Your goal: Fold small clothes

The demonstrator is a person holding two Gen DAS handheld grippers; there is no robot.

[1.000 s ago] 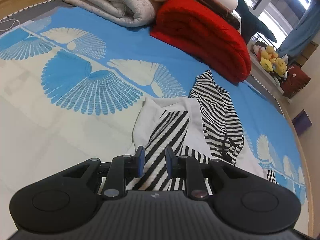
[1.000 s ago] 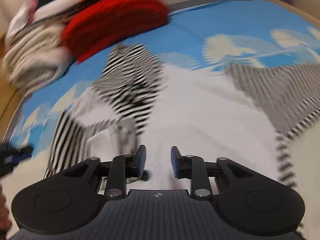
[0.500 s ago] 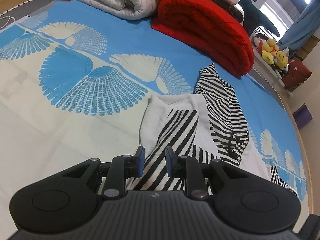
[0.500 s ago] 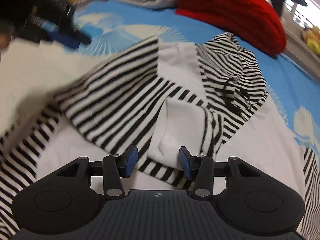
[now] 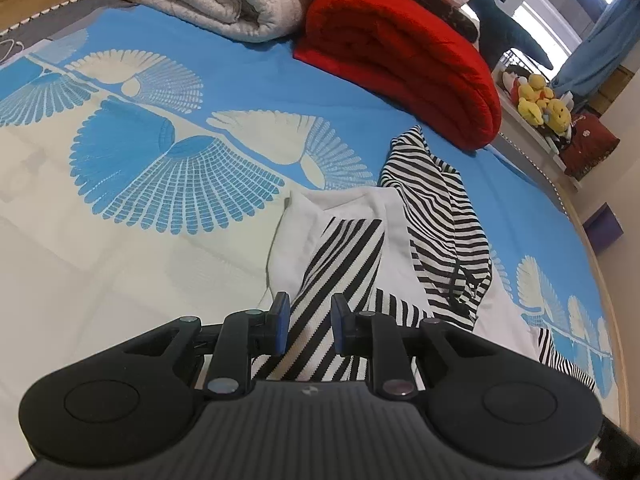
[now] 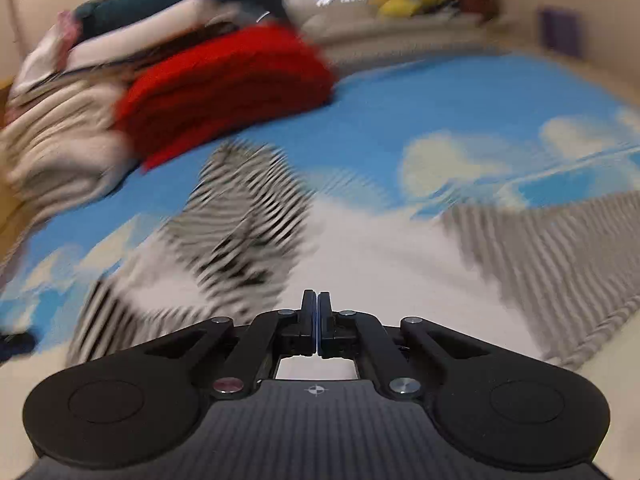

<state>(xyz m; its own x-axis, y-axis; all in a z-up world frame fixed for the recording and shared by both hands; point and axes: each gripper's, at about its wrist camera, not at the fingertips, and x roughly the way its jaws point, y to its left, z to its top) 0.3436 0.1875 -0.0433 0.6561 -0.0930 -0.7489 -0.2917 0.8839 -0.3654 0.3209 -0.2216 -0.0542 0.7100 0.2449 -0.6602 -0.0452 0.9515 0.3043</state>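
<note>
striped garment | black-white, white panels | crumpled flat on bedspread

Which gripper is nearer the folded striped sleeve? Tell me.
Left. The left gripper is open, straddling the striped sleeve. The right gripper is shut over white fabric, with the blurred stripes off to its left.

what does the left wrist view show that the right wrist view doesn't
Only the left wrist view: the left gripper open over a striped sleeve, sharp fan prints on the bedspread, and a black drawstring on the striped garment. Only the right wrist view, which is blurred: the right gripper shut, with white cloth beyond it. Both show the striped garment, red blanket and yellow toys.
</note>
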